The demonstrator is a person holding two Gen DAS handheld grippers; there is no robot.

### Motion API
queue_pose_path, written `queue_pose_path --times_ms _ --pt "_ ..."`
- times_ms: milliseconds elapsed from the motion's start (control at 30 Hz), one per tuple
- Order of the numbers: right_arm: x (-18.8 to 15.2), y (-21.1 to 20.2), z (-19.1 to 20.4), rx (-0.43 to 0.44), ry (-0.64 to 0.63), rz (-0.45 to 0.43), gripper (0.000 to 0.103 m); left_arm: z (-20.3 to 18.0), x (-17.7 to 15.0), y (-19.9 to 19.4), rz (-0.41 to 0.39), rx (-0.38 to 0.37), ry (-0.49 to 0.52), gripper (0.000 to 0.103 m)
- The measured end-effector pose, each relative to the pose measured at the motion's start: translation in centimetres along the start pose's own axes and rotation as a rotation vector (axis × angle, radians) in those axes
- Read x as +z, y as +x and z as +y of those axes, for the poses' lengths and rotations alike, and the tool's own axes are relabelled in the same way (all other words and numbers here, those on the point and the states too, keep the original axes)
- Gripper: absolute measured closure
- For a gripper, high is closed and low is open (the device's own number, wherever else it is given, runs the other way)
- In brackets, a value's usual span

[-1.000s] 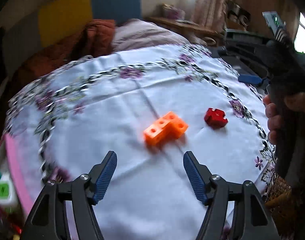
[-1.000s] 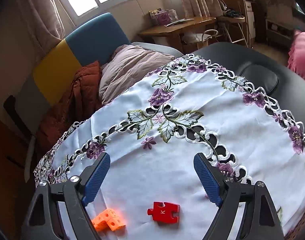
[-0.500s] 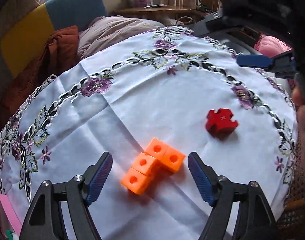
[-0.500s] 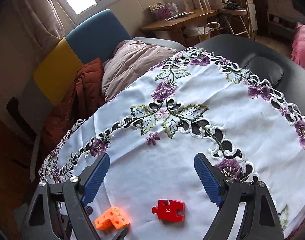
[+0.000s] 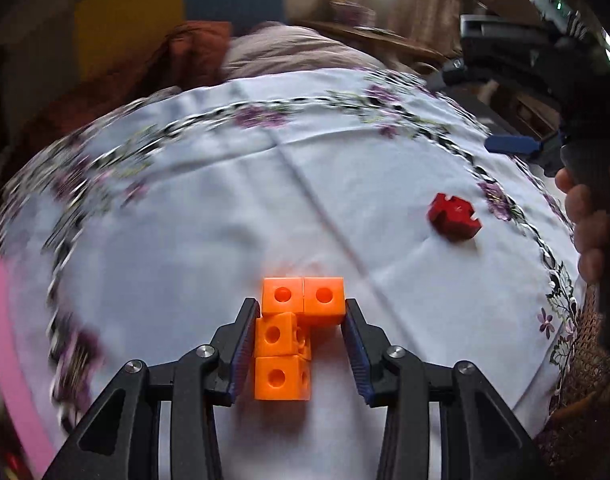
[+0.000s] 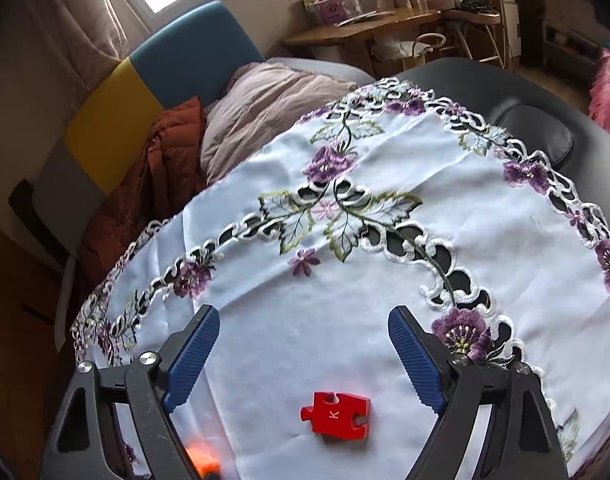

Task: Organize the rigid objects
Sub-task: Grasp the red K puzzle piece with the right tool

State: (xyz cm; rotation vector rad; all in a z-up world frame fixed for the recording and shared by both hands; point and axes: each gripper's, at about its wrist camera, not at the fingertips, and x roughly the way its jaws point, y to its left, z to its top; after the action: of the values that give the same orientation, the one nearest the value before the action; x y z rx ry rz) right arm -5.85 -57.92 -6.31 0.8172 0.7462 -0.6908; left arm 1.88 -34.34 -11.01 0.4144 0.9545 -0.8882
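While left claw point(image 5: 303, 320) pinches orange block cluster point(image 5: 295, 336), squeeze evenly, lift straight; right claw point(image 6: 303, 354) spread, red puzzle piece point(image 6: 337, 415) at 6 o'clock.

My left hand-held gripper point(image 5: 303, 322) is closed around the orange linked cubes point(image 5: 295, 334), blue pads pressed to either side, on the white embroidered tablecloth point(image 5: 225, 208). A red puzzle piece point(image 5: 454, 221) lies well apart, toward my right hand point(image 5: 589, 216).
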Motion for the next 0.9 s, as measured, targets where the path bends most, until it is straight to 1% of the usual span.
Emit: queue_pose_path --times_ms 100,200,267,333,467,667,733,767,800,833,867,900 --pt "-0.3 0.7 0.1 -0.004 -0.011 0.043 0.016 0.6 -1.9 -1.1 -0.021 0.033 -0.023 0.061" --pt "-0.7 1.8 0.2 -0.001 -0.019 0.112 0.016 0.4 -2.7 -1.4 -0.026 0.057 0.001 0.061" --pt "-1.2 2.5 0.4 -0.01 -0.032 0.172 0.016 0.5 -2.7 -1.2 -0.025 0.058 0.001 0.062" --pt "-1.6 2.6 0.6 -0.04 -0.068 0.206 0.016 0.9 -2.7 -1.2 -0.033 0.041 -0.019 0.062" --pt "-2.0 2.5 0.7 -0.112 -0.135 0.249 0.016 1.0 -2.8 -1.1 -0.045 0.032 -0.028 0.062" --pt "-3.3 3.1 0.7 -0.169 -0.184 0.288 0.018 1.1 -3.0 -1.2 -0.062 0.017 -0.039 0.062" --pt "-3.7 3.5 1.0 -0.178 -0.205 0.299 0.024 1.3 -3.1 -1.3 -0.066 0.01 -0.048 0.062" --pt "-4.0 3.8 1.2 -0.19 -0.229 0.306 0.048 1.3 -3.2 -1.4 -0.067 0.007 -0.052 0.062" --pt "-4.3 4.1 1.5 -0.208 -0.259 0.321 0.055 1.4 -3.2 -1.4 -0.067 0.006 -0.055 0.062" --pt "-4.7 4.1 2.0 -0.237 -0.305 0.317 0.055 1.4 -3.3 -1.4 -0.068 0.005 -0.057 0.062" --pt "-5.0 4.1 2.6 -0.241 -0.342 0.317 0.055 1.4 -3.3 -1.5 -0.069 0.004 -0.059 0.062" --pt "-5.1 4.0 3.0 -0.206 -0.348 0.322 0.055 1.4 -3.3 -1.5 -0.069 0.004 -0.061 0.062"
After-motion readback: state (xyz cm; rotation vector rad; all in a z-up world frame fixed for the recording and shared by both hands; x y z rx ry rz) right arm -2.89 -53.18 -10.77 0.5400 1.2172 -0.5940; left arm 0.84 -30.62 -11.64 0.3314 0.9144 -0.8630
